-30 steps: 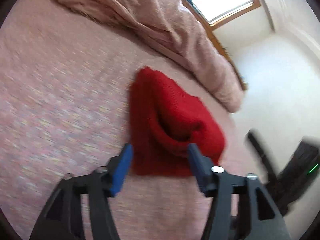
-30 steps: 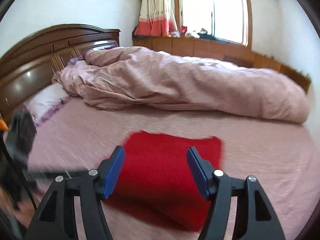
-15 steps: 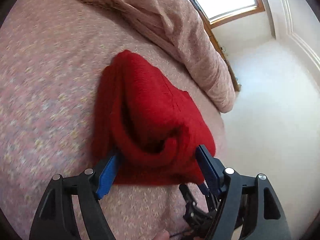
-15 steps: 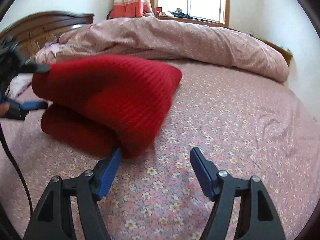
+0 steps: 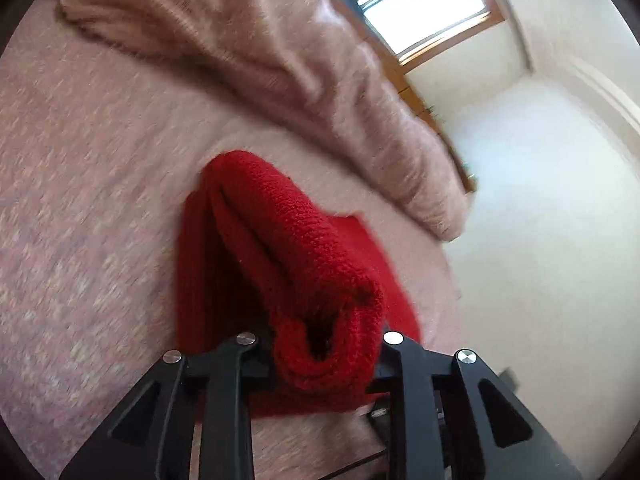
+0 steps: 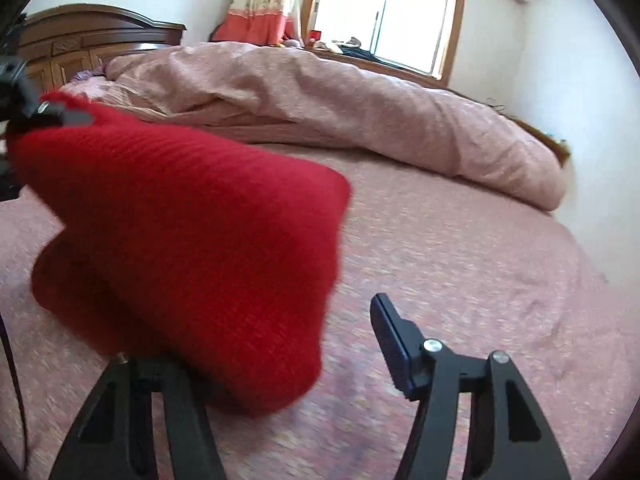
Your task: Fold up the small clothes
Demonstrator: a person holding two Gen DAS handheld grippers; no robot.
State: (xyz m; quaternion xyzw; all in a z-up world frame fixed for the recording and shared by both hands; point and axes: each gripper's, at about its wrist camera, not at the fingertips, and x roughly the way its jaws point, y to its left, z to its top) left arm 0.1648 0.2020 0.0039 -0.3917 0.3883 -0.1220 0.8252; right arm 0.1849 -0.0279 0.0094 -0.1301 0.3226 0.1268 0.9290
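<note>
The left gripper (image 5: 326,360) is closest in its own view, and its jaws are closing on a thick fold of the red knit garment (image 5: 288,264). The fold fills the gap between the two black arms, and the blue pads are hidden behind the wool, so the cloth looks squeezed there. The held end is lifted up off the bed, while the rest of the garment slopes down and away onto the pink flowered sheet (image 5: 92,184). In the right wrist view, the right gripper (image 6: 288,344) is low over the sheet and its jaws are closing too, but they are still wide apart. One blue pad (image 6: 390,336) stands bare with only sheet around it. The other pad is hidden under the near edge of the red garment (image 6: 192,240), which droops over that side, so I cannot tell if that pad touches it. Nothing is pinched between these two jaws. Farther back, a rumpled pink quilt (image 6: 340,108) lies across the bed. Behind it are a dark wooden headboard (image 6: 92,44), a bright window (image 6: 384,12) and a curtain (image 6: 260,4).
</note>
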